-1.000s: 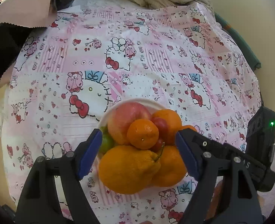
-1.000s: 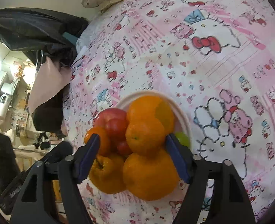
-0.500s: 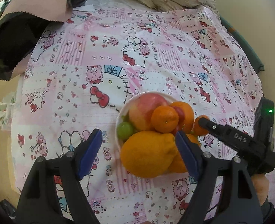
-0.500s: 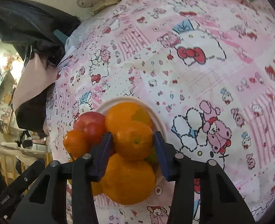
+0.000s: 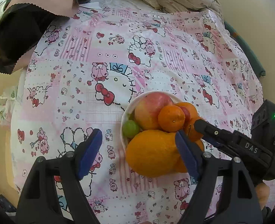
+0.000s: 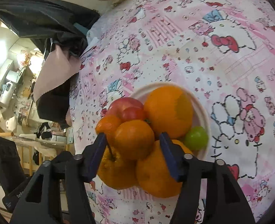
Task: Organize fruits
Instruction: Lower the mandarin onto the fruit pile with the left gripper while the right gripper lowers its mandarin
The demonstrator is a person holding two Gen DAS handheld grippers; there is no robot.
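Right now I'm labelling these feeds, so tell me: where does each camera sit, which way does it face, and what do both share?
Left wrist: on the left tool, pointing steeply down at the fruit bowl on the pink cloth; shows its own open fingers, the right tool and part of a hand.
Right wrist: on the right tool, looking down from the fruit bowl's other side; its jaws, just opening, flank a small orange.
Shared: fruit bowl, green fruit, pink cloth.

bowl [image 5: 124, 119] – fruit heaped | left gripper [image 5: 137, 149] – gaping, empty, beside it
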